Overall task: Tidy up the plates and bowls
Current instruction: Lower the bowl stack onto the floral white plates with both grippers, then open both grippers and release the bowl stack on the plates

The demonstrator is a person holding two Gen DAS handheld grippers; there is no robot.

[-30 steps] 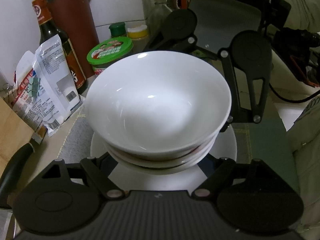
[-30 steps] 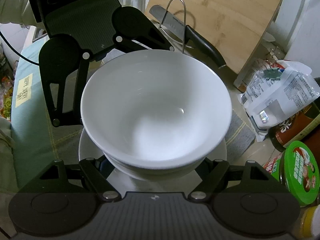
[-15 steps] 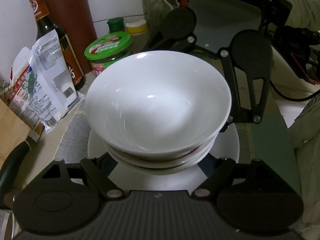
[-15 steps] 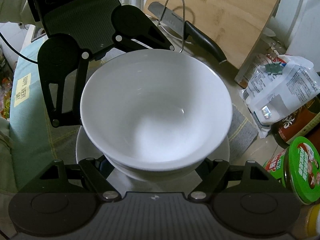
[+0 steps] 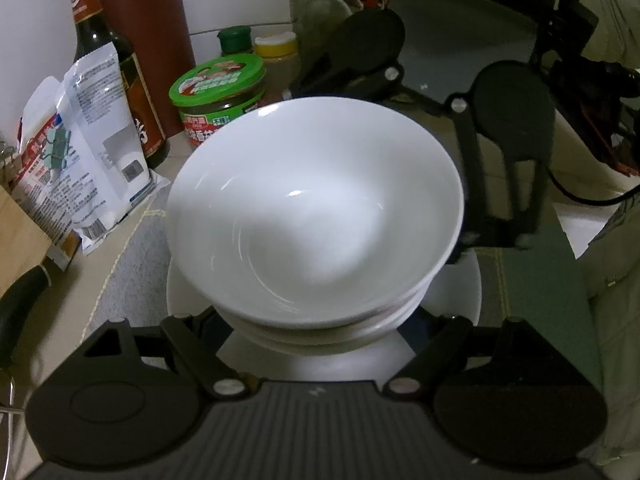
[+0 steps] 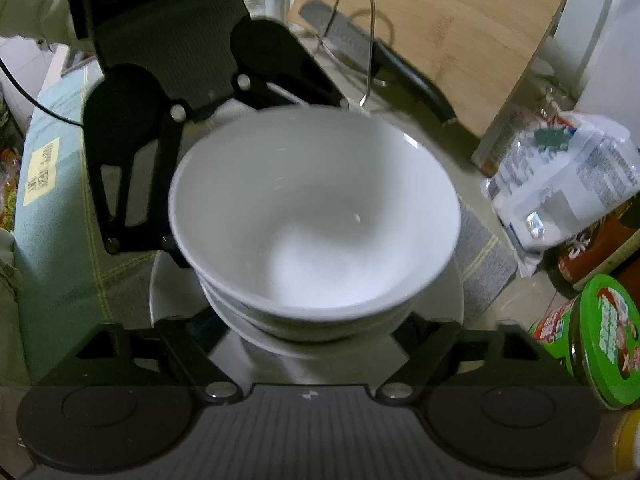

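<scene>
A stack of white bowls (image 5: 316,220) sits on a white plate (image 5: 456,292); it also shows in the right wrist view (image 6: 316,220) on the same plate (image 6: 448,300). My left gripper (image 5: 316,344) and my right gripper (image 6: 316,344) hold the plate from opposite sides, each with its jaws closed on the rim under the bowls. The fingertips are hidden beneath the bowls. The right gripper shows across the stack in the left wrist view (image 5: 508,184), and the left gripper shows across the stack in the right wrist view (image 6: 132,160).
A green-lidded jar (image 5: 218,96), a sauce bottle (image 5: 108,72), a brown knife block (image 5: 148,36) and plastic packets (image 5: 80,160) stand at the left. A cutting board (image 6: 440,28), a wire rack (image 6: 360,40) and a knife (image 6: 412,84) lie behind. A grey mat (image 6: 480,248) lies below.
The plate with the bowls has moved with both grippers toward the jar and bottles. The jar and packets now sit closer and lower in the left wrist view.
</scene>
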